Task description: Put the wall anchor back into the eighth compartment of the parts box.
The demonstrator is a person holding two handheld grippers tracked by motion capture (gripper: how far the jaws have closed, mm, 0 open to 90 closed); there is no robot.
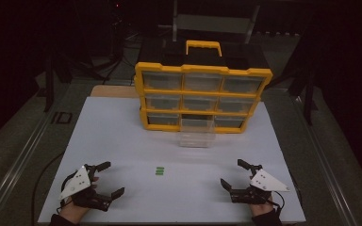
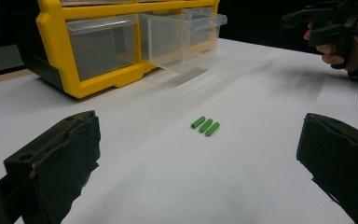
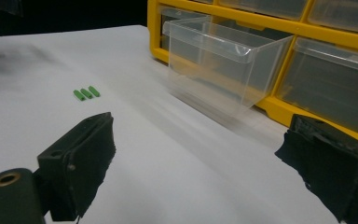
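Nothing is moved yet, I judge: the three green pegs (image 1: 159, 171) lie mid-surface between the wide, empty left claw (image 1: 110, 178) and right claw (image 1: 232, 174), while the clear drawer (image 1: 197, 132) already stands pulled out of the far yellow organizer (image 1: 201, 97)

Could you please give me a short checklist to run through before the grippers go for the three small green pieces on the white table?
1. Left gripper open and holding nothing: ok, jaws stand wide apart.
2. Right gripper open and holding nothing: ok, jaws wide apart.
3. Three small green cylindrical pieces reachable: ok, they lie side by side on the white table, between the two grippers and apart from both.
4. Clear plastic drawer ready to receive: ok, it is pulled out of the bottom row of the yellow-framed organiser box.
5. Drawer empty: ok, nothing shows inside.
6. Path from pieces to drawer unobstructed: ok.
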